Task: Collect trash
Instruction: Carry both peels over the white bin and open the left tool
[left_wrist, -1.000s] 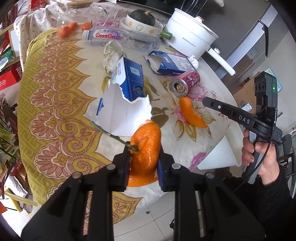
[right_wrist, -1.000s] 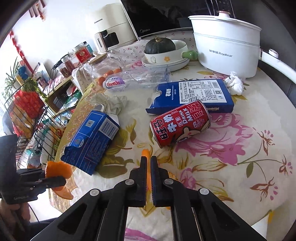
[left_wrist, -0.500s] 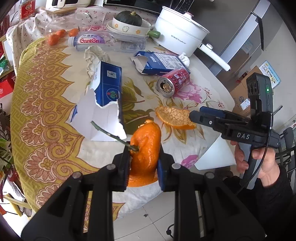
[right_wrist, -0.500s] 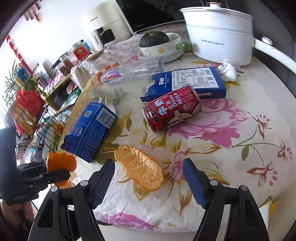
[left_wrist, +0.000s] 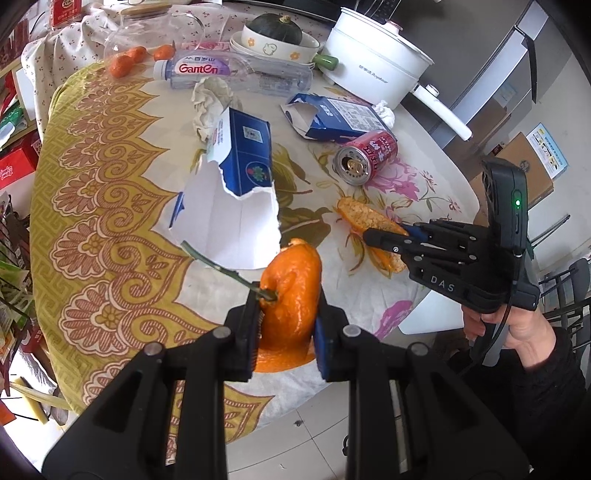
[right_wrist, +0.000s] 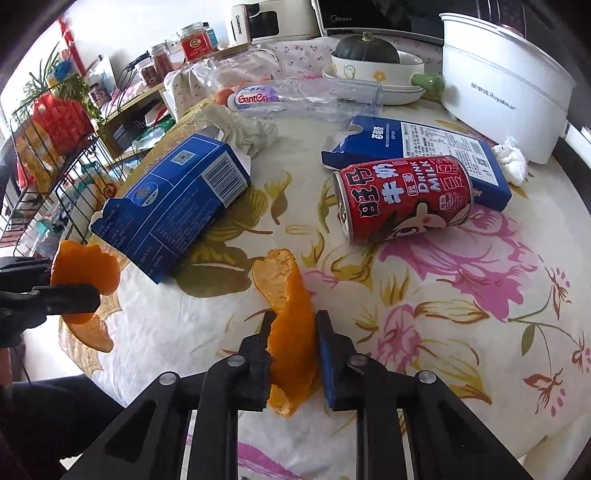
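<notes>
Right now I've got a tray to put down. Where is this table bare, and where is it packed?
Most open is the tablecloth's yellow patterned border, left of the torn blue carton. Also free is the pink-flower stretch right of the red milk can. The far side is crowded: water bottle, crumpled tissue, second carton, white pot.

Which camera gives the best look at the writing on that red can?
The right wrist view. There the red can lies side-on, its label facing the camera. The left wrist view shows mostly its open top end and only a sliver of label.
</notes>
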